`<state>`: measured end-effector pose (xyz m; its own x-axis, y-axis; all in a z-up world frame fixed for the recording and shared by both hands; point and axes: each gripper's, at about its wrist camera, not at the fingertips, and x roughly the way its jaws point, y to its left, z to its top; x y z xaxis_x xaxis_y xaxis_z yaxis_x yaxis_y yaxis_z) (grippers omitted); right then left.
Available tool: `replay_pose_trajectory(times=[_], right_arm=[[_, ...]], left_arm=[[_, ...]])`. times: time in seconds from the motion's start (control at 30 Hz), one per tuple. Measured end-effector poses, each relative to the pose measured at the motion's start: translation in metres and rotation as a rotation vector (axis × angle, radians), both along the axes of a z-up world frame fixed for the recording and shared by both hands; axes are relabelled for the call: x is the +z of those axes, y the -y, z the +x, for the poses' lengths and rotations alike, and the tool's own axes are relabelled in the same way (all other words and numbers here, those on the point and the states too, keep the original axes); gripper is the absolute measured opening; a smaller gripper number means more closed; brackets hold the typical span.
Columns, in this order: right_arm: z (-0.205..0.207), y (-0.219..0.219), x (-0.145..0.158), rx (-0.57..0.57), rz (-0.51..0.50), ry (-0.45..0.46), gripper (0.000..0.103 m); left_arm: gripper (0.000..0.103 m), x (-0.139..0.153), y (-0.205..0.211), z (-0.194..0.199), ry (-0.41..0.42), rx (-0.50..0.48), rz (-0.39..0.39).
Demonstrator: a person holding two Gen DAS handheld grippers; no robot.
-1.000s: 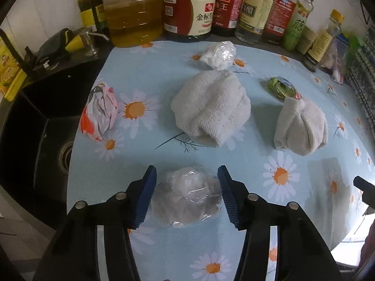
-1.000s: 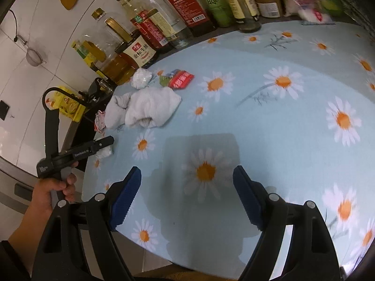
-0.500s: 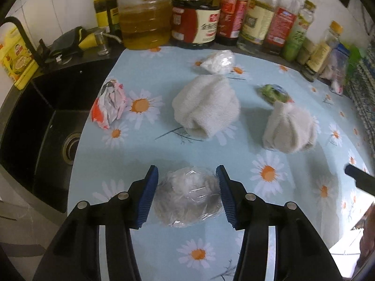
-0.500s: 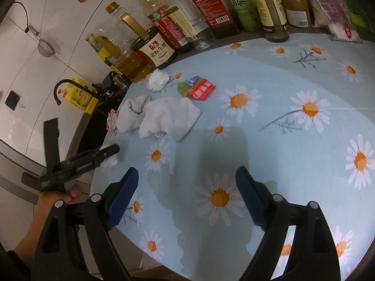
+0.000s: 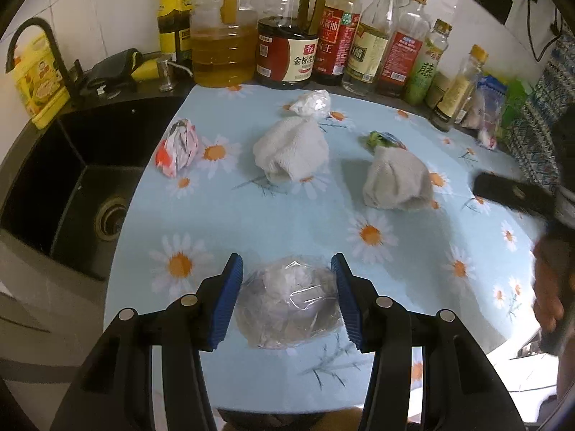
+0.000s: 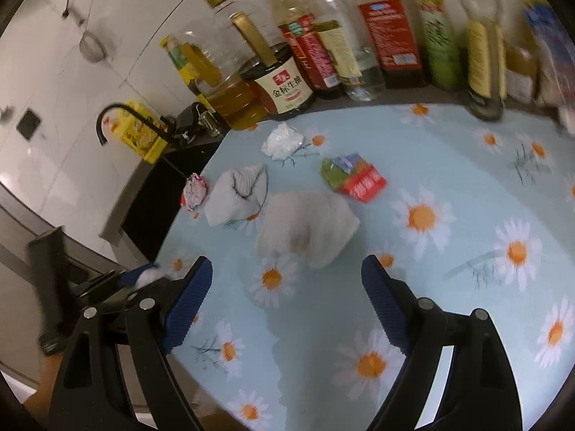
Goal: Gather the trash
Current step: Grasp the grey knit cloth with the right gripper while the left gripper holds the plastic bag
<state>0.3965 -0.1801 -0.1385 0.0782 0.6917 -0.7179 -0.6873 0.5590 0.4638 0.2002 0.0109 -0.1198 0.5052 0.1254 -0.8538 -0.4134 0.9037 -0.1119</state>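
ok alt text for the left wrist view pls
Left tongs grip a crumpled clear plastic bag above a pale blue daisy-print tablecloth. Beyond lie two bunched white cloths, a red-and-white crumpled wrapper and a row of sauce bottles.

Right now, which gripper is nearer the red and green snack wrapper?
Right. The right gripper hangs open over the cloth with the snack wrapper just beyond the towel. The left gripper is farther back at the table edge, shut on a clear plastic wad.

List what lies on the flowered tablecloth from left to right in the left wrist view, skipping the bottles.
Red-and-white crumpled wrapper → clear plastic ball held in the left gripper → white towel → grey towel.
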Motion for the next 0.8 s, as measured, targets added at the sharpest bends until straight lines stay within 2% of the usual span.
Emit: replay_pose_trajectory(times=[0.07,0.2,0.4,0.53,0.6,0.73,0.8], right_arm=[[0.007,-0.007,-0.004,0.015,-0.001,-0.019,0.084],[0.015,-0.024,-0.010,0.039,-0.026,0.002,0.084],[0.024,-0.048,-0.028,0.030,-0.077,-0.001,0.082],[0.031,-0.062,-0.046,0.032,-0.104,-0.022,0.067],[0.032,-0.064,-0.052,0.026,-0.110,-0.023,0.063],[0.027,-0.069,-0.052,0.033,-0.134,0.011,0.040],[0.024,-0.069,-0.052,0.033,-0.134,0.015,0.035]], left_arm=[[0.049,0.001,0.004,-0.009,0.005,0.012,-0.007],[0.049,0.001,0.010,-0.027,0.004,0.037,-0.033],[0.049,-0.001,0.015,-0.046,0.000,0.047,-0.064],[0.049,-0.004,0.015,-0.053,-0.007,0.052,-0.072],[0.049,-0.005,0.014,-0.056,-0.011,0.056,-0.074],[0.049,-0.006,0.009,-0.064,-0.008,0.061,-0.084],[0.049,-0.006,0.006,-0.067,-0.006,0.060,-0.088]])
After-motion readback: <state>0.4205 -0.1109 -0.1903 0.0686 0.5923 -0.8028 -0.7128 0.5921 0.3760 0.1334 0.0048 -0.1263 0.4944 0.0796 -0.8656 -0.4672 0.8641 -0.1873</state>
